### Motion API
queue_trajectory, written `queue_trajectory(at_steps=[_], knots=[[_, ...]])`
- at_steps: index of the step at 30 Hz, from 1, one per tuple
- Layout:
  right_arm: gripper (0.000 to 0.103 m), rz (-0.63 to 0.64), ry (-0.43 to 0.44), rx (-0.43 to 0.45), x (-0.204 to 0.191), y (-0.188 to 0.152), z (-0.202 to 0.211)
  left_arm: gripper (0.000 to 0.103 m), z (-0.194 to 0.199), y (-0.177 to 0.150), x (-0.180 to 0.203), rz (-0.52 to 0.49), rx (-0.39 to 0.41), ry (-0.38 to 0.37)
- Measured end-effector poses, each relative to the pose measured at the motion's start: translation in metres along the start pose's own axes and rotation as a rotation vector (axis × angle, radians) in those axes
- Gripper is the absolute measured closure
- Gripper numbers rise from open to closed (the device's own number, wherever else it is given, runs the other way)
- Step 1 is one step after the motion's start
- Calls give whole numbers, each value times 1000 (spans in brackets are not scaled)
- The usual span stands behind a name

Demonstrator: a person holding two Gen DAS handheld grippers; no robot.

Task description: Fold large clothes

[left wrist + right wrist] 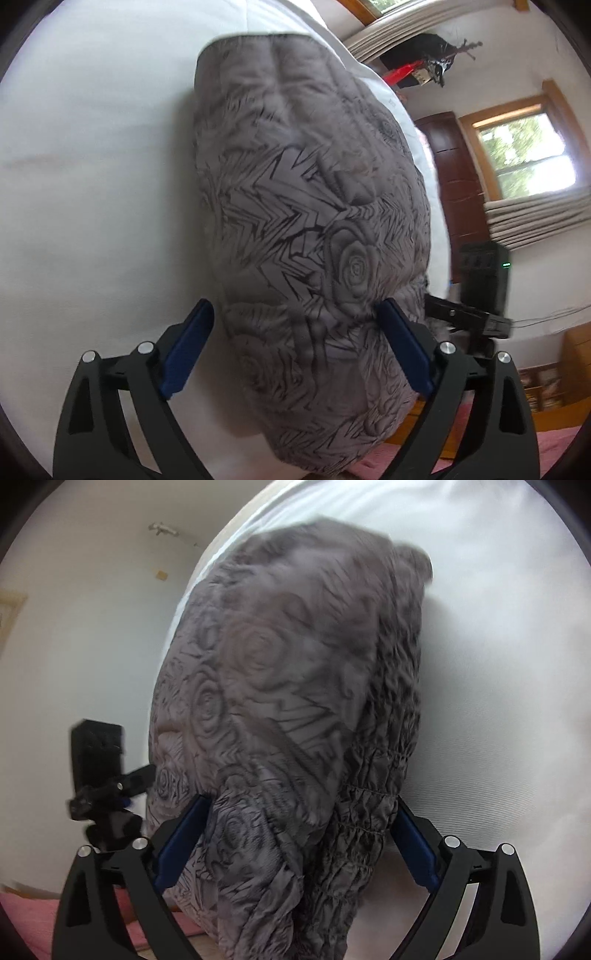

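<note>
A grey quilted jacket [306, 206] with a rose and zigzag print lies on a white bed sheet [92, 166]. My left gripper [295, 314] is open, its blue-padded fingers [188, 347] wide apart on either side of the jacket's near end. In the right wrist view the same jacket [288, 686] bulges up, its gathered elastic hem [369, 812] near the right finger. My right gripper [299, 808] is open, straddling the jacket's bunched end. The other gripper [107, 794] shows at the jacket's left side.
White sheet [498, 664] spreads beside the jacket. A pink cover [554, 450] lies at the bed's edge. Windows with wooden frames [524, 155], a dark wooden door [454, 173] and a black box [484, 273] stand beyond the bed. A white wall [92, 627] is on the left.
</note>
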State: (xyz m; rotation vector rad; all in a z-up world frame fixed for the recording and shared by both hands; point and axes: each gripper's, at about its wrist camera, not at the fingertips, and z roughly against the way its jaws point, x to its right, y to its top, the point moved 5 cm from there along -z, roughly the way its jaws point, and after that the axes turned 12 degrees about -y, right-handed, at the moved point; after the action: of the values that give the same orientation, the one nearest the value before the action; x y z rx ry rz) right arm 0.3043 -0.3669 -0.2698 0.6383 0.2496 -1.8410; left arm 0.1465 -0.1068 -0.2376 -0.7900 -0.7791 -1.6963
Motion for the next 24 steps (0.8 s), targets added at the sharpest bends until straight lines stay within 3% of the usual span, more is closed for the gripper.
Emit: queue_trajectory(at_steps=[3, 6, 7, 12, 16, 24], knots=[[6, -2, 31, -1, 1, 3, -5, 11, -14, -3, 0, 12, -12, -50], [19, 6, 79, -19, -5, 8, -13, 11, -24, -7, 7, -24, -20, -46], [22, -1, 108, -30, -6, 9, -16, 13, -27, -9, 9, -31, -21, -42], [36, 47, 85, 0, -18, 16, -13, 32, -25, -12, 17, -54, -4, -39], [48, 114, 63, 40, -40, 12, -11, 37, -21, -10, 30, -83, 34, -42], [51, 239, 81, 115, -88, 36, 3, 38, 17, 7, 50, -142, 167, -54]])
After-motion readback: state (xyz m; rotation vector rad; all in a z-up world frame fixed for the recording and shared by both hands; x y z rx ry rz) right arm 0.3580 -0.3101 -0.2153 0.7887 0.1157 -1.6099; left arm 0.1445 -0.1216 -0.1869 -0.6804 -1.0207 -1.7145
